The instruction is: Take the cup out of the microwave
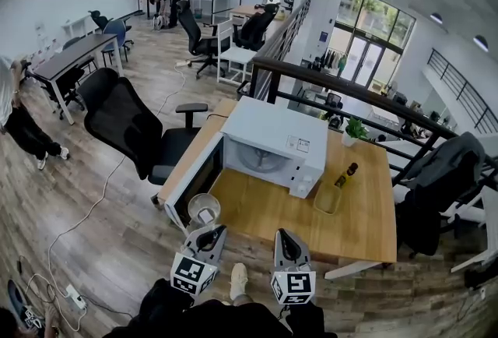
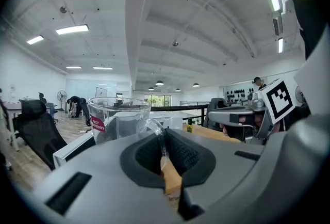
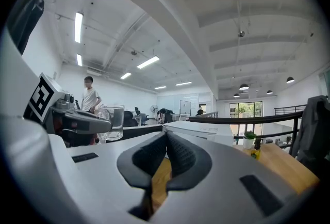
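Note:
A clear glass cup (image 1: pixel 204 209) with a red label hangs in the air by the table's near left corner, in front of the open microwave door (image 1: pixel 193 182). My left gripper (image 1: pixel 208 229) is shut on its handle; in the left gripper view the cup (image 2: pixel 116 120) stands upright just past the jaws (image 2: pixel 162 140), with the thin glass handle pinched between the pads. The white microwave (image 1: pixel 272 143) sits on the wooden table (image 1: pixel 358 227). My right gripper (image 1: pixel 286 237) hovers beside the left one, its jaws (image 3: pixel 166 148) shut with nothing between them. The right gripper view shows the cup (image 3: pixel 112 121) at the left.
A small oil bottle (image 1: pixel 346 174) and a clear container (image 1: pixel 327 198) stand right of the microwave, with a potted plant (image 1: pixel 355 130) at the far edge. A black office chair (image 1: pixel 132 126) sits left of the table. A dark railing (image 1: pixel 327 83) runs behind it.

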Demonstrator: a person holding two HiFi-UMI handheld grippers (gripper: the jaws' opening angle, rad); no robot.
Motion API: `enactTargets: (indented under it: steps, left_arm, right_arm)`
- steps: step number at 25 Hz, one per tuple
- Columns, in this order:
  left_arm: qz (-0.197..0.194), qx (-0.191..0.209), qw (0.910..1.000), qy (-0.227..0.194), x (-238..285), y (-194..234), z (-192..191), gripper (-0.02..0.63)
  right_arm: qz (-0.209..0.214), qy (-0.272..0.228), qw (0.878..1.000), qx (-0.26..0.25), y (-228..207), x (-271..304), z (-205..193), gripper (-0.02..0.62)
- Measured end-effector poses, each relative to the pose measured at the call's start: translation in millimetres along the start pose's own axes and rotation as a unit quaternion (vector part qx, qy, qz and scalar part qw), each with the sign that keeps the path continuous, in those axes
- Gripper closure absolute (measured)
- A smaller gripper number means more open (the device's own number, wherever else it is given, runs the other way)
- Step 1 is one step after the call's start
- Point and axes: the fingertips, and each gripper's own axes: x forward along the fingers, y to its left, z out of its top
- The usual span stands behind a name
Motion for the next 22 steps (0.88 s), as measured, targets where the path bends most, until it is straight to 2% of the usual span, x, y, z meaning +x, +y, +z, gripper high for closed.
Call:
enactTargets:
  steps: [22]
  left_arm:
    - [-0.003,0.006,1.0000,-0.003,5.2,-3.7,8.2,0.581]
  right_arm:
    - [0.004,0.004,1.000,0.001,-5.0,0.8,0.8,0.580]
